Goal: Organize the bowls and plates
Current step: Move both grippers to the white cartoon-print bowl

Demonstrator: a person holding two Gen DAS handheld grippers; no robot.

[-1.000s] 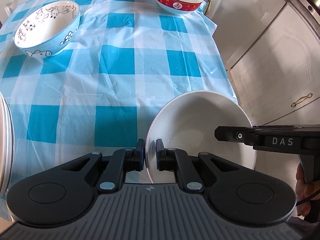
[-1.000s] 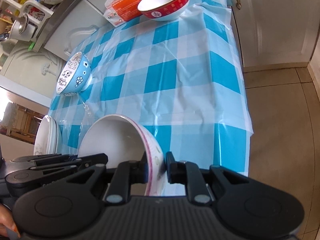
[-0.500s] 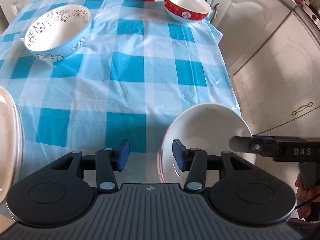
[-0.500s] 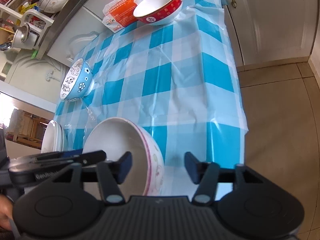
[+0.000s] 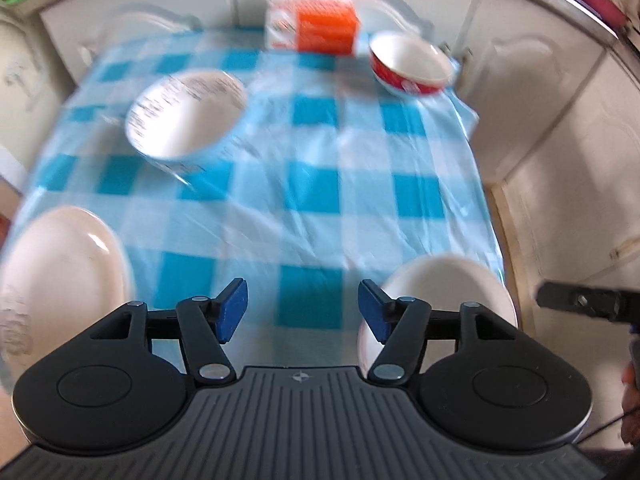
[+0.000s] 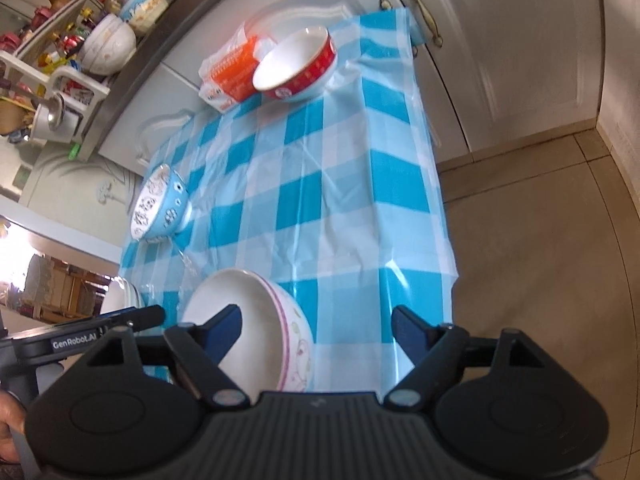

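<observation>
A white bowl with a pink floral outside (image 6: 248, 320) stands on the blue checked tablecloth (image 5: 312, 200) near its front right corner. My right gripper (image 6: 318, 330) is opening above it. The bowl's right rim lies between the jaws, and the pads do not touch it. My left gripper (image 5: 302, 310) is opening too, with only cloth between its pads. That bowl (image 5: 448, 292) lies just behind the left gripper's right finger. A blue cartoon bowl (image 5: 186, 114), a red bowl (image 5: 412, 64) and a stack of white plates (image 5: 60, 264) also sit on the table.
An orange box (image 5: 316, 28) stands at the table's far edge beside the red bowl. White cabinets (image 6: 500, 60) close off the back and right, with tiled floor (image 6: 540, 260) past the right edge. A shelf of crockery (image 6: 104, 44) hangs at upper left.
Both grippers were shut on opposite rims of the white bowl. They have since opened, let it go and lifted back, so more of the table shows. The bowl stays on the cloth.
</observation>
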